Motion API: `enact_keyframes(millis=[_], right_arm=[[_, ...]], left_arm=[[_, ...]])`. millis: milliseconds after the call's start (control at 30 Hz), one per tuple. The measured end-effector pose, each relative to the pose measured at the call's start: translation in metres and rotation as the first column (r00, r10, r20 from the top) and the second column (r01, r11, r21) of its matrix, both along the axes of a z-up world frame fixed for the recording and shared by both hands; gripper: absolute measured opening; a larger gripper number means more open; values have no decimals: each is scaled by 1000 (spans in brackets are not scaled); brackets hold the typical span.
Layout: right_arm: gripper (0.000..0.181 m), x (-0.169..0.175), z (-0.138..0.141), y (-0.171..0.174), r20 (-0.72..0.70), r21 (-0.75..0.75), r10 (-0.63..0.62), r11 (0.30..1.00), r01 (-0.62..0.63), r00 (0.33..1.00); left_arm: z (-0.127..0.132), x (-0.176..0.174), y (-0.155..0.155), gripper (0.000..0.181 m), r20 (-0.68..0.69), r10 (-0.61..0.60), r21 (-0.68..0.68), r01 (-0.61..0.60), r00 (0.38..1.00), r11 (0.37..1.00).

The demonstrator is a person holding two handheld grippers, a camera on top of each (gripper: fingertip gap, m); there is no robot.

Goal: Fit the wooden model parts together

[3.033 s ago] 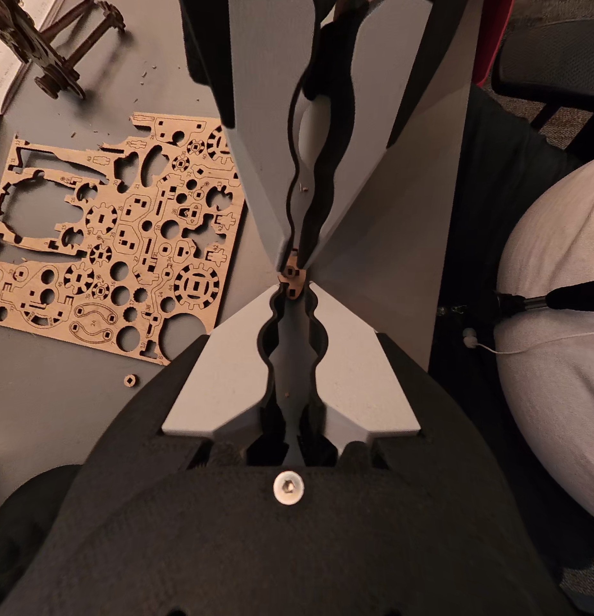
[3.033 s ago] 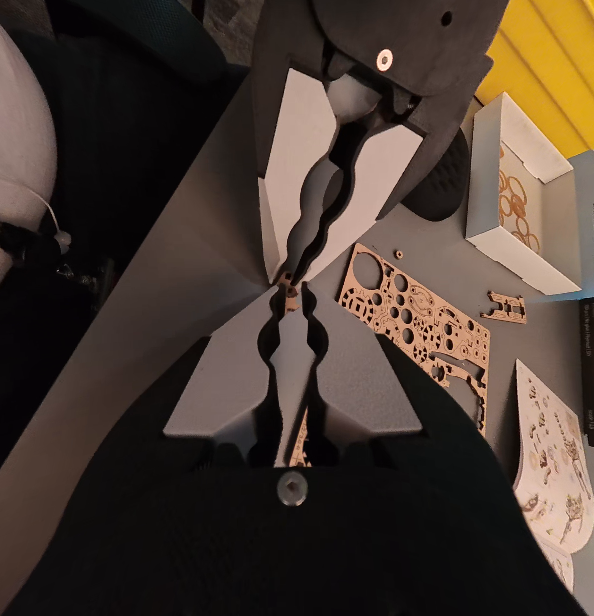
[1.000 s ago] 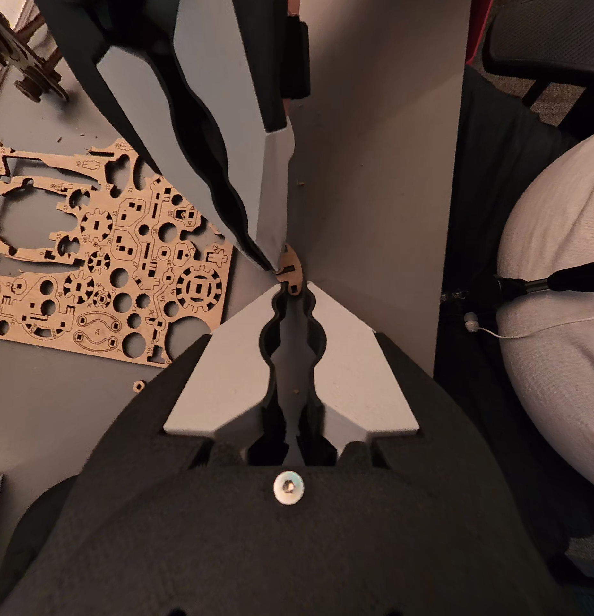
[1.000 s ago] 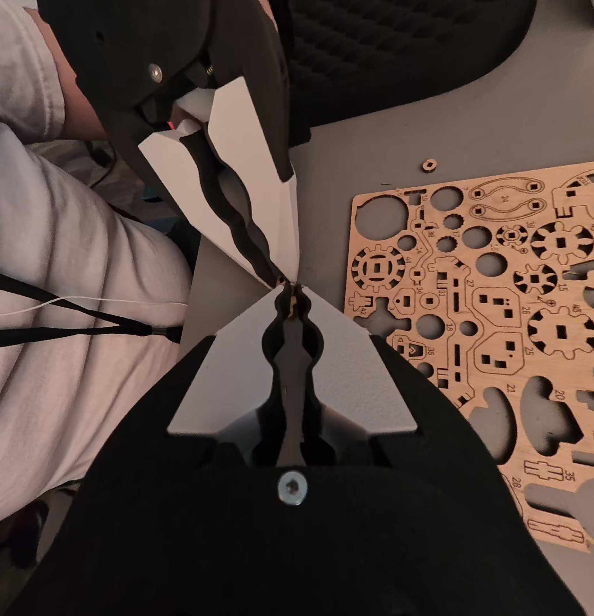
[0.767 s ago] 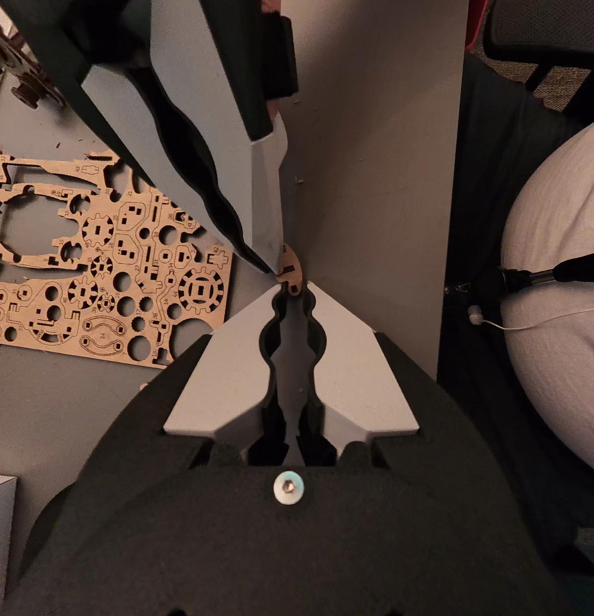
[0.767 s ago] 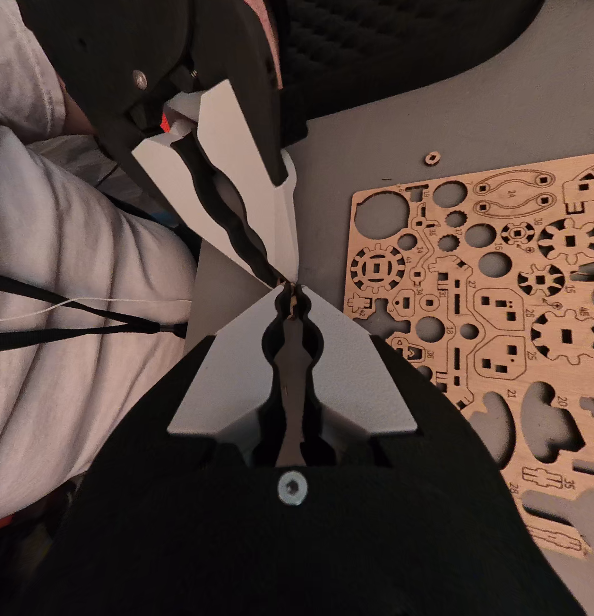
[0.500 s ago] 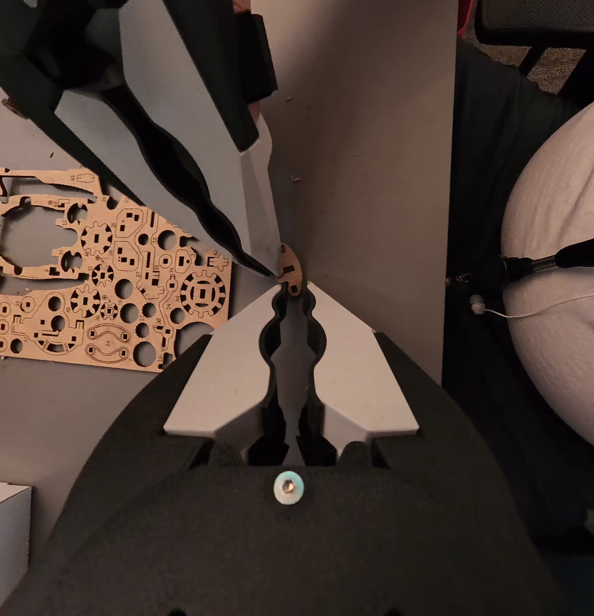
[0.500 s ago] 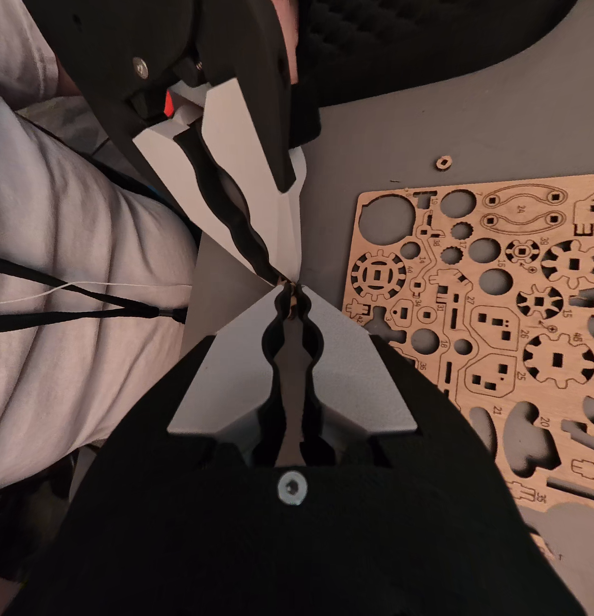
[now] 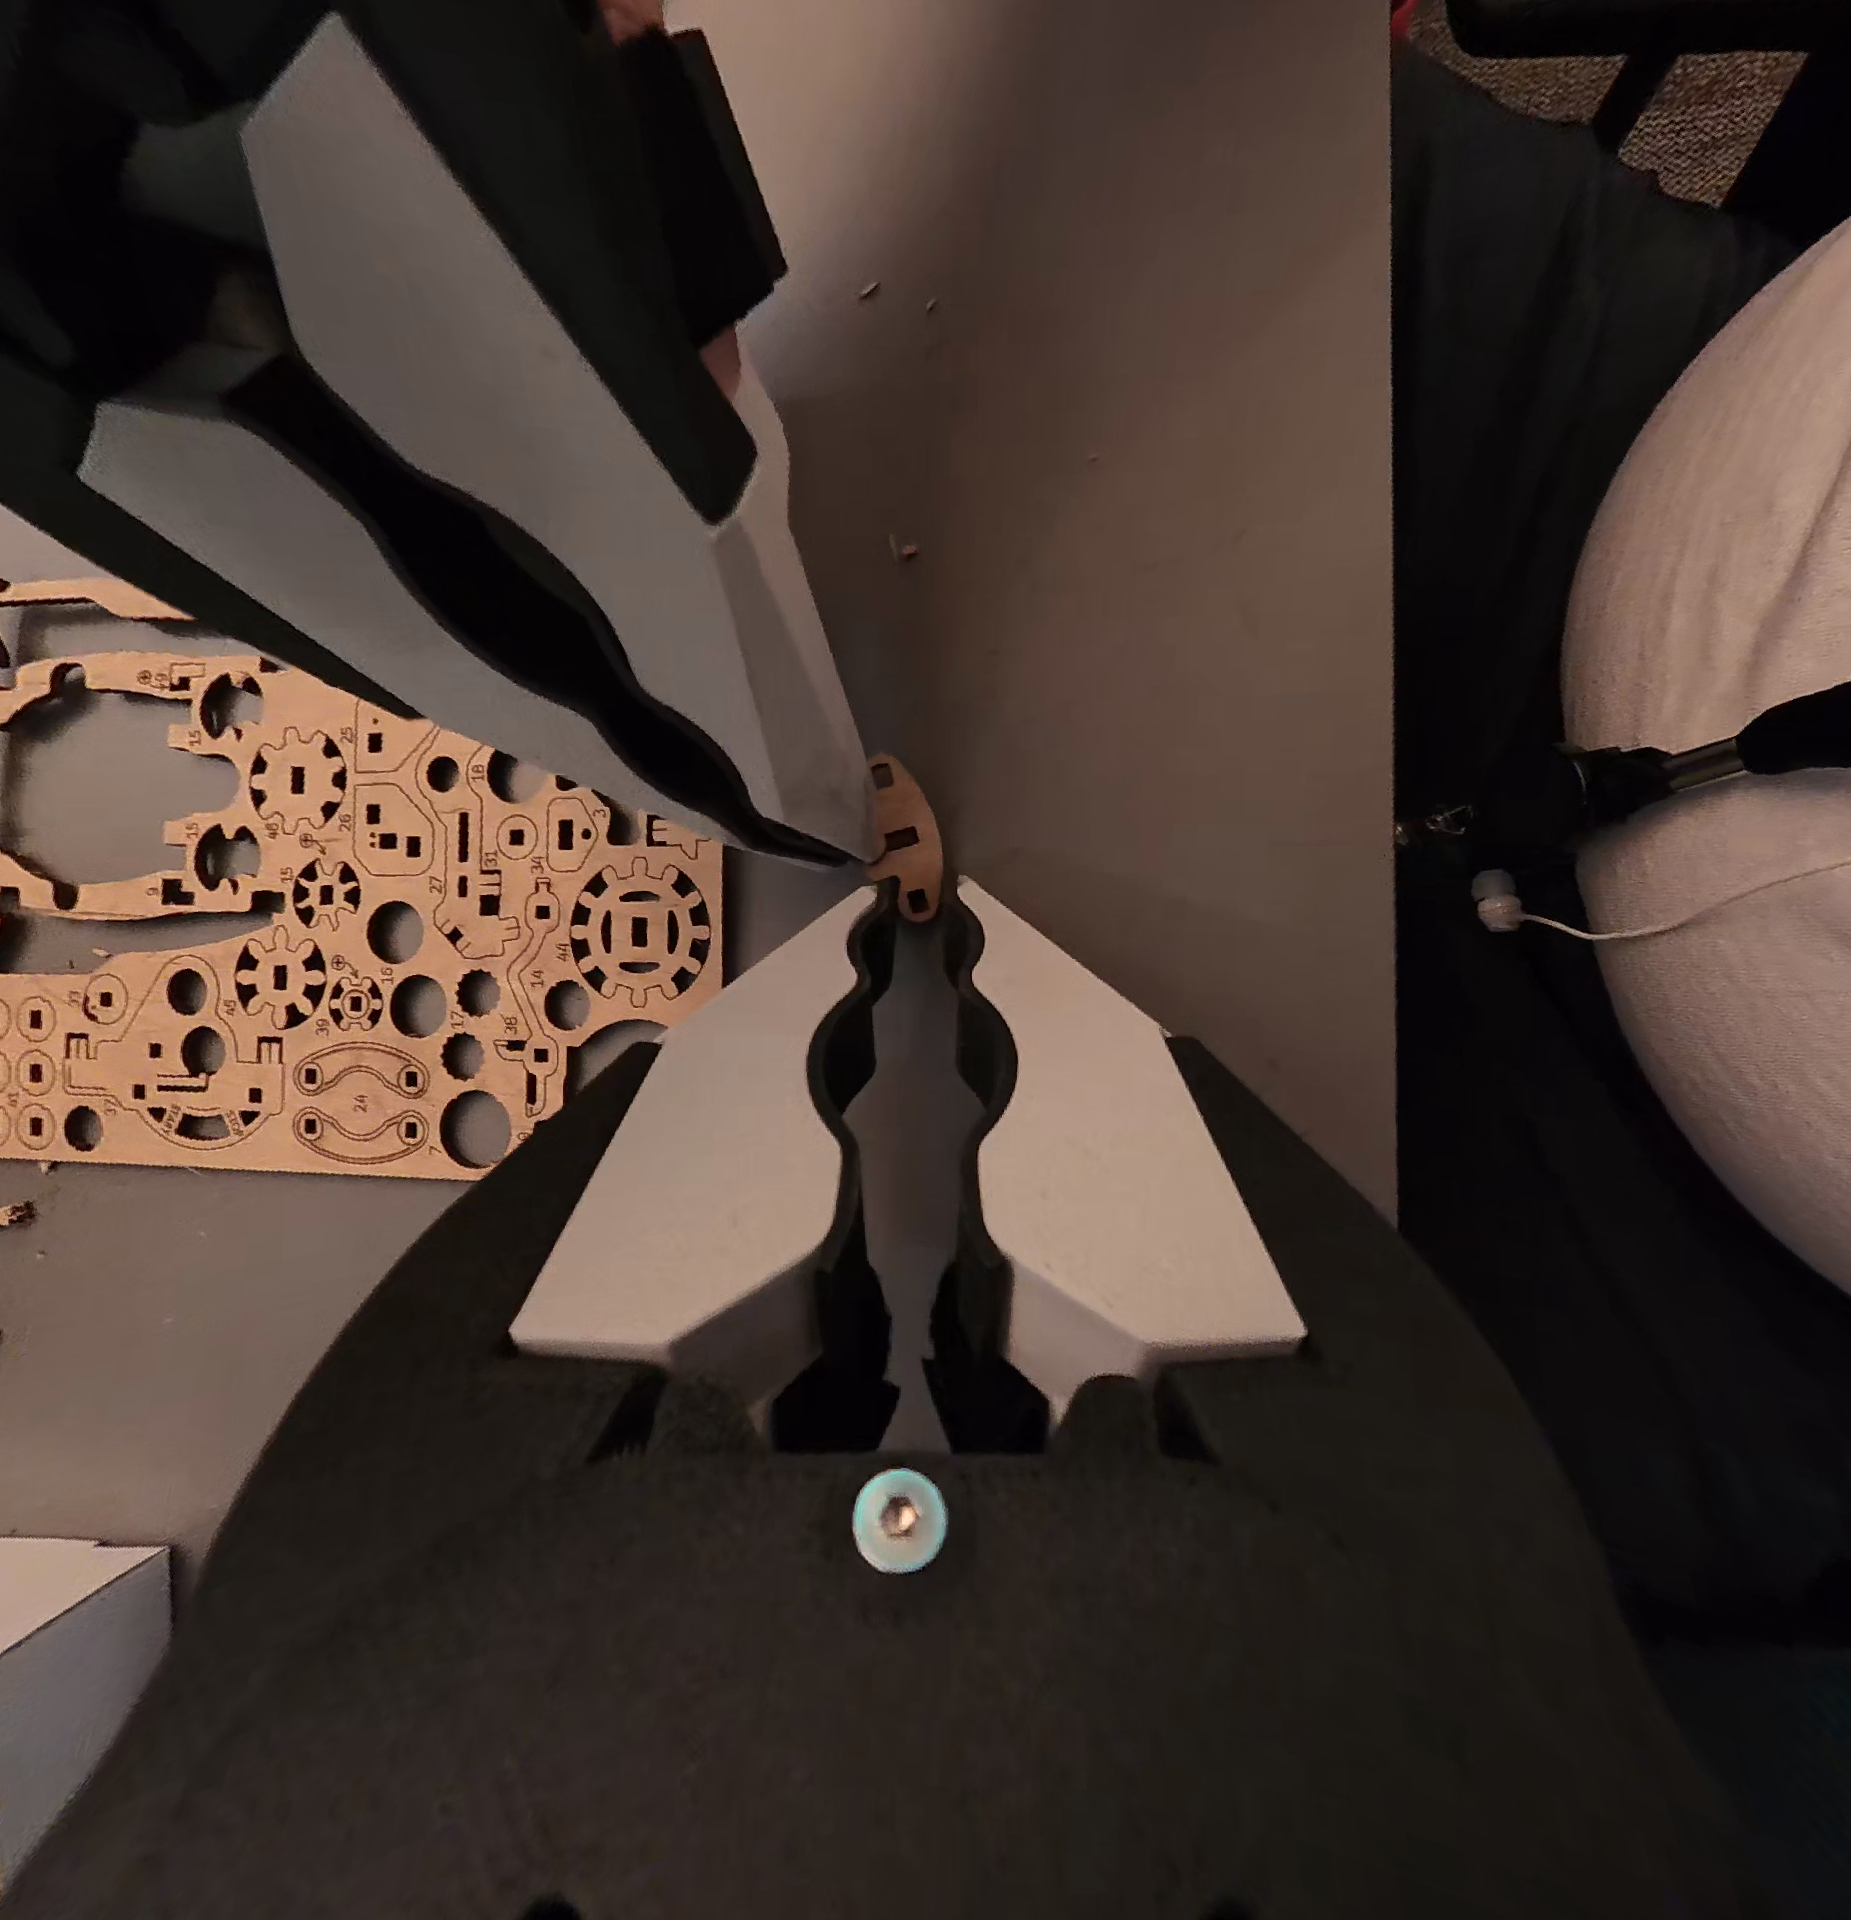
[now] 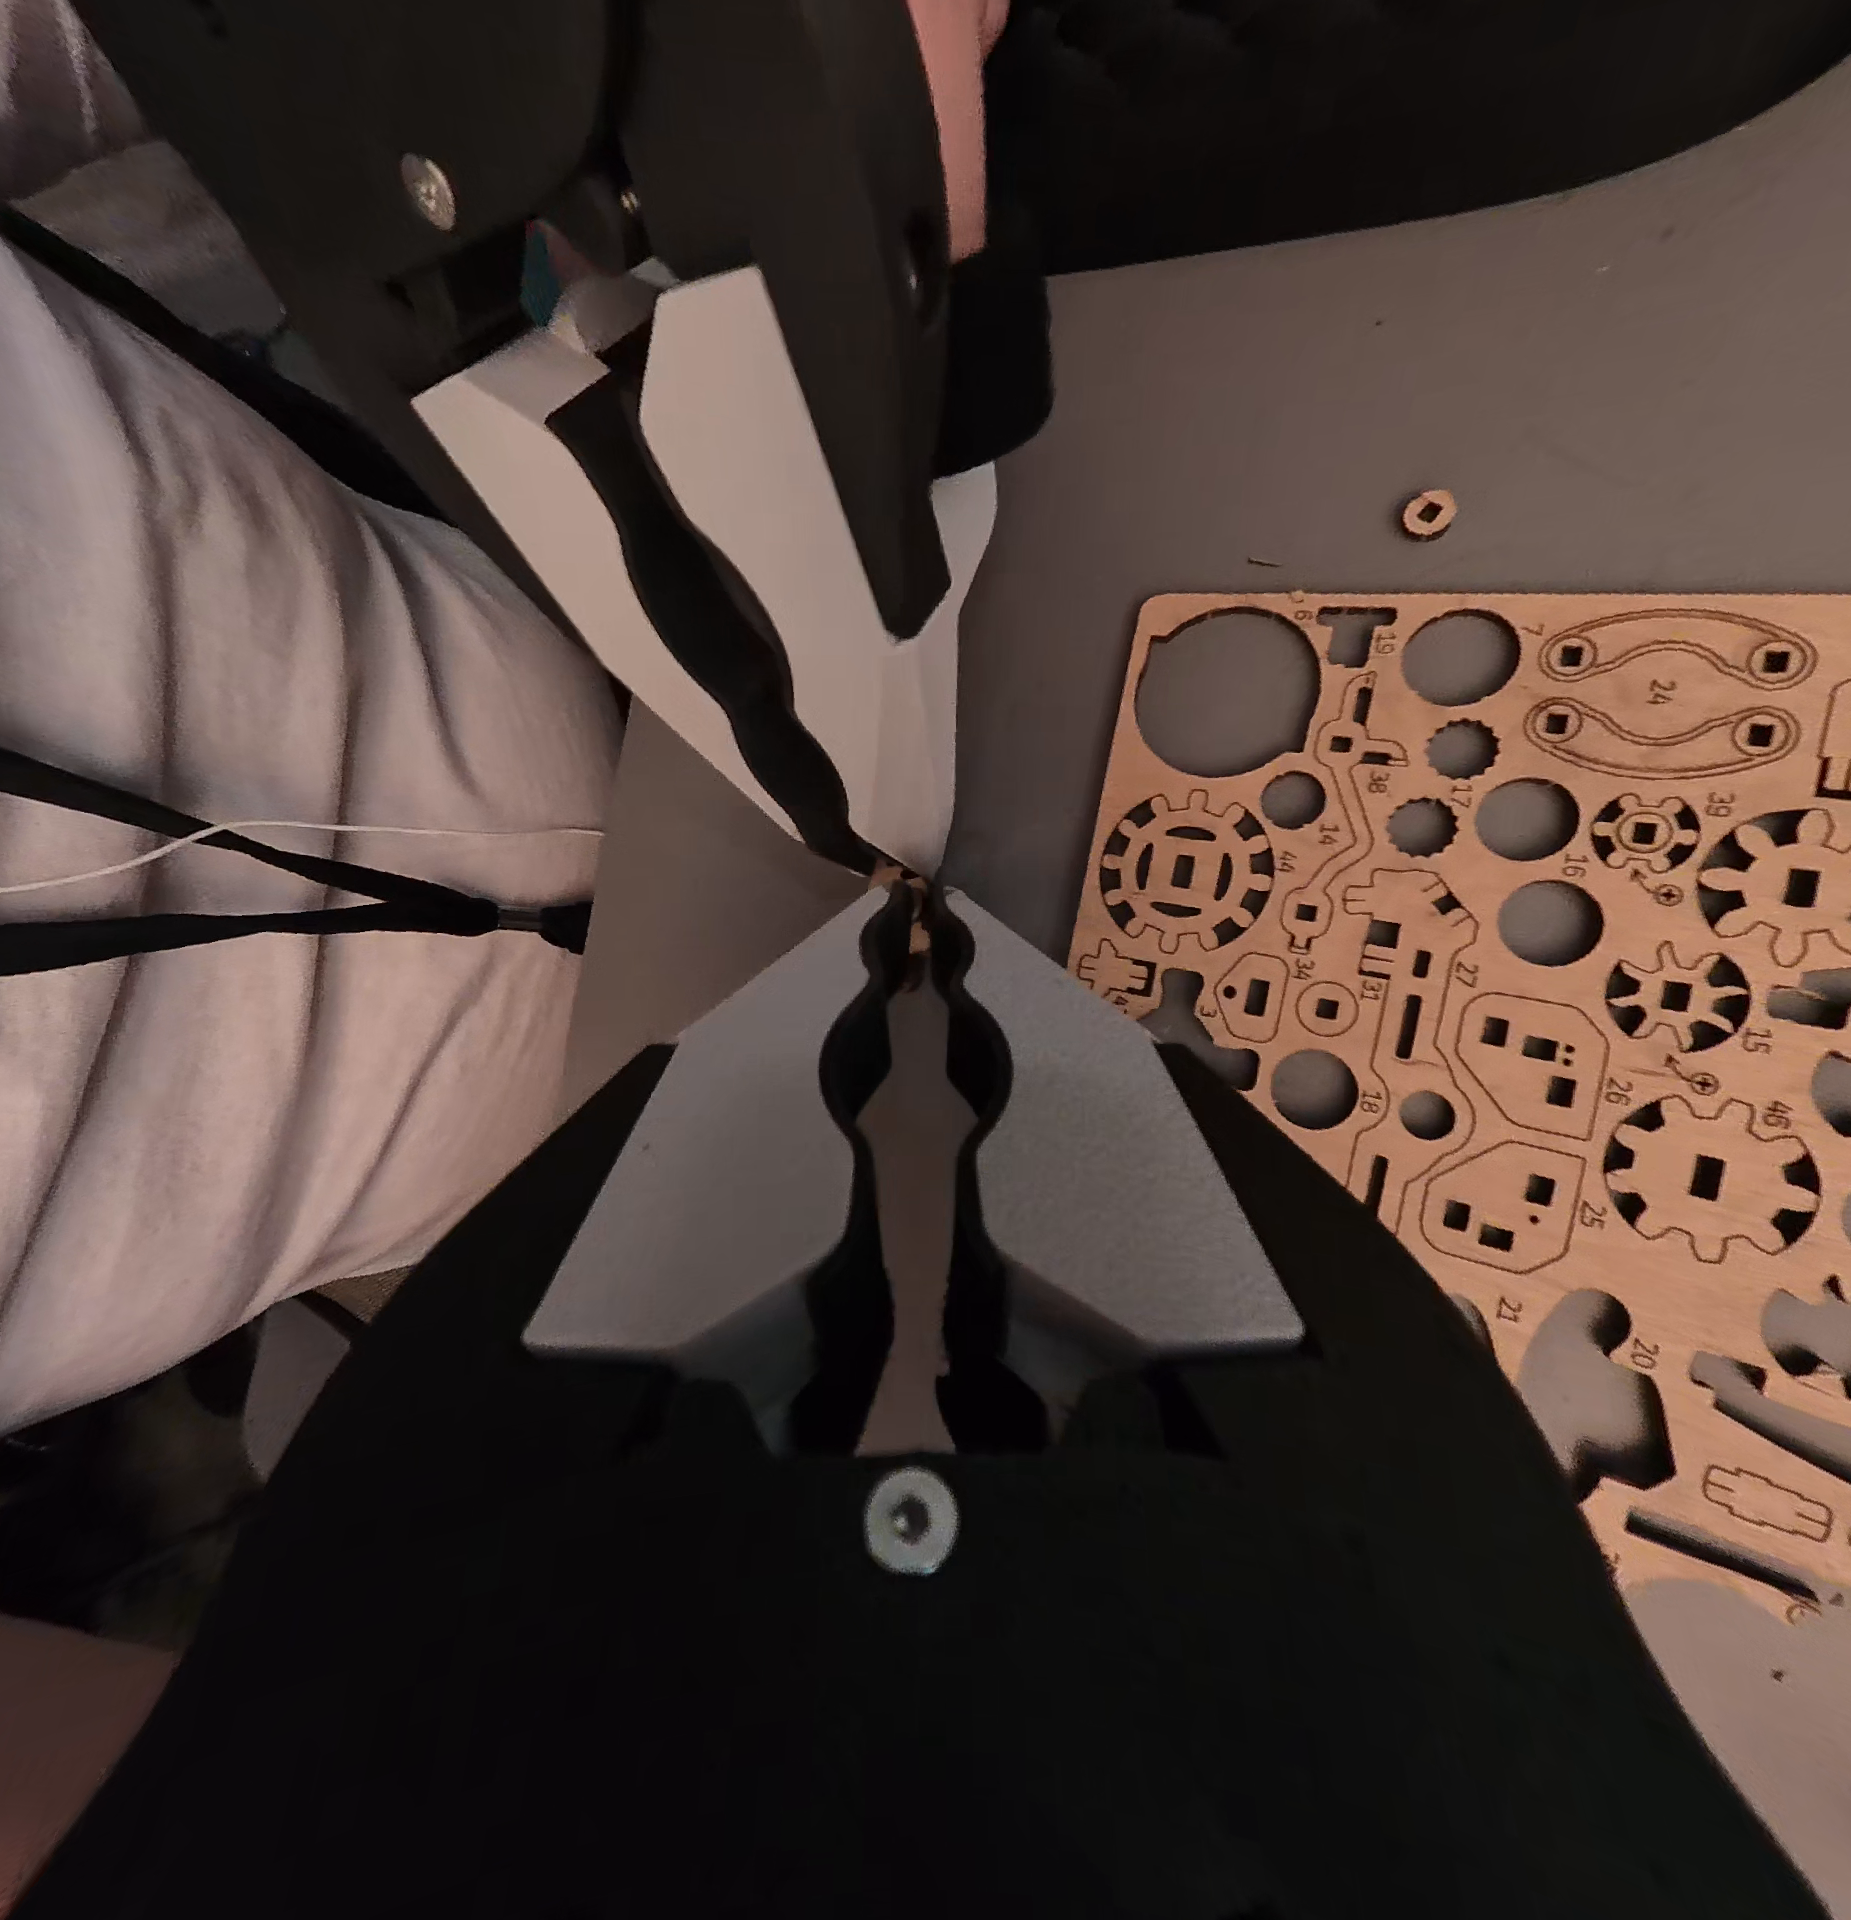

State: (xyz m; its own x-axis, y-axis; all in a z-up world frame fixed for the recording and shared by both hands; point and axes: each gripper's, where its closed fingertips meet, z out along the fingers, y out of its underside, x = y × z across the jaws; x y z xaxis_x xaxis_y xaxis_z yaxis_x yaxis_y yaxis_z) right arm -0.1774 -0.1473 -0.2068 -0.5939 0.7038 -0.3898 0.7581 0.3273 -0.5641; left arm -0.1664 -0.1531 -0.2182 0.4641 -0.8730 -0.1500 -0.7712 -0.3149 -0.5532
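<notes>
Above the desk's point(image 9: 1108, 416) near edge, the left hand-held gripper point(image 9: 913, 899) is pinching a small slotted wooden piece point(image 9: 905, 844) upright, so the right hand-held gripper point(image 10: 908, 914), clamping a smaller part, is meeting its slot squarely.

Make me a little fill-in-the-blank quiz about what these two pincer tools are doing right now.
1. The left gripper is shut on a small ___ piece.
2. The right gripper meets that piece from the upper ___ in the left wrist view.
3. The cut-out wooden sheet lies flat on the grey ___.

Missing words: wooden; left; table
</notes>
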Motion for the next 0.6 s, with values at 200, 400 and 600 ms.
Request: enact_keyframes(millis=[200,400,600], right_arm=[[1,-1,0,1,-26,-7,-8,1000,8,1000],[1,-2,0,1,-40,-2,-10,1000,10,999],[2,-3,0,2,-41,-7,-13,1000,13,999]], left_arm=[[0,0,0,7,11,4,-12,-4,1000,1000],[0,-1,1,7,22,11,-26,-10,1000,1000],[-1,-1,1,7,11,9,-33,-9,1000,999]])
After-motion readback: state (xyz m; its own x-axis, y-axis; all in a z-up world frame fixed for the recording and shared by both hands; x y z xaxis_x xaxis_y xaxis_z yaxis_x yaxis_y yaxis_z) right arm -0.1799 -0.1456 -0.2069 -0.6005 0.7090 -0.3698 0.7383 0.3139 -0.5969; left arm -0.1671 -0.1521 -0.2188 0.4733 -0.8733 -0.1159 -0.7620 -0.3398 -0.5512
